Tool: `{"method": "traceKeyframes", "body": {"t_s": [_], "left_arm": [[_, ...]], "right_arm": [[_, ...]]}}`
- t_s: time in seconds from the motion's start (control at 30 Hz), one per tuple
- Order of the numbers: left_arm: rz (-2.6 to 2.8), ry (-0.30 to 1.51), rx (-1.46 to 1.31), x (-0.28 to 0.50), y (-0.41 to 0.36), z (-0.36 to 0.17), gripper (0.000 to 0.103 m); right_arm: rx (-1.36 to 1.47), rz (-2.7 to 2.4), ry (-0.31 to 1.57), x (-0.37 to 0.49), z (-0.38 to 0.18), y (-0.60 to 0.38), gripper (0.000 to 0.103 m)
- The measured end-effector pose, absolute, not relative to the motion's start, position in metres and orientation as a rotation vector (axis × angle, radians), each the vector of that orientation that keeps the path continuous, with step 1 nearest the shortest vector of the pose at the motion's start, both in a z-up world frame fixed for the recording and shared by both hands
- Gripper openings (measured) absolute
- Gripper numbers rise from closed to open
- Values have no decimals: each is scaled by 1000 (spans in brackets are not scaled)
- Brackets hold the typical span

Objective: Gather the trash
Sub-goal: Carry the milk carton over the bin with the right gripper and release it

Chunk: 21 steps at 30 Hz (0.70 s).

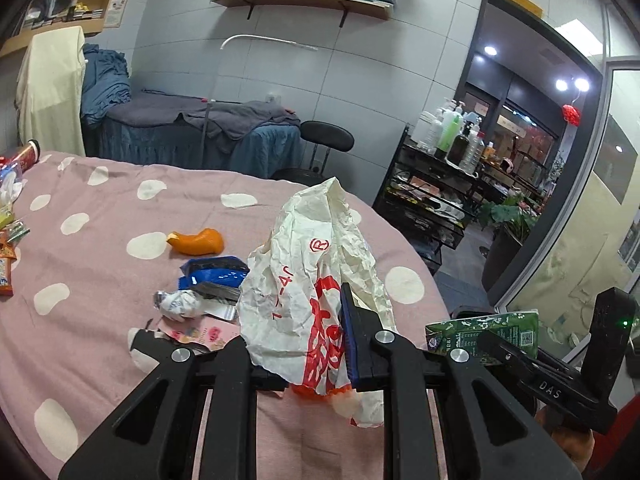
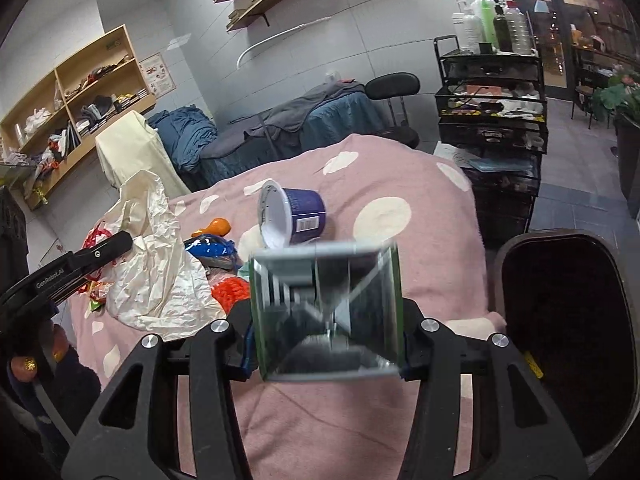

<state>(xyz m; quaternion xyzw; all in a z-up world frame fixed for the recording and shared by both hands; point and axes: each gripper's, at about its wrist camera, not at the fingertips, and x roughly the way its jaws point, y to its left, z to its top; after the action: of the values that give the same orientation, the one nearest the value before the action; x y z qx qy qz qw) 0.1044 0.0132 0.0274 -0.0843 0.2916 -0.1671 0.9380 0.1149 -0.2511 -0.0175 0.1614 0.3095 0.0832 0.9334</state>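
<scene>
My left gripper (image 1: 298,360) is shut on a crumpled white paper bag with red print (image 1: 316,264), held up above the pink spotted bedspread (image 1: 100,340). The bag also shows in the right wrist view (image 2: 156,256). My right gripper (image 2: 326,340) is shut on a green drink carton (image 2: 326,312), its silver bottom facing the camera; the carton shows at the right of the left wrist view (image 1: 486,330). On the bedspread lie an orange peel (image 1: 198,242), a blue wrapper (image 1: 214,274), a crumpled tissue (image 1: 178,304) and a blue tub on its side (image 2: 292,218).
A dark open trash bin (image 2: 568,340) stands on the floor right of the bed. More wrappers (image 1: 6,256) lie at the bed's left edge. A black trolley with bottles (image 2: 490,92), a stool (image 2: 392,88) and another bed stand behind.
</scene>
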Motion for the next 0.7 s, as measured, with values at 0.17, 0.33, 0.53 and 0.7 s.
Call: {"method": "traceKeyframes", "body": {"t_s": [0.17,0.33,0.53,0.7], "left_arm": [[-418,602,-137,100,-20,28,19],[-498,606,-99,96,-57,26,19],[-588,594,-27,91,-101,25,19],[-644,615,29,89,-135,17,19]], "right_arm": [[339,90,593,96,-14,-279,49],[369,-26,561,80,-12,-319,49],[390,-207,595,67,-25,-371,49],[430,-294,707,73,-63,-406,49]]}}
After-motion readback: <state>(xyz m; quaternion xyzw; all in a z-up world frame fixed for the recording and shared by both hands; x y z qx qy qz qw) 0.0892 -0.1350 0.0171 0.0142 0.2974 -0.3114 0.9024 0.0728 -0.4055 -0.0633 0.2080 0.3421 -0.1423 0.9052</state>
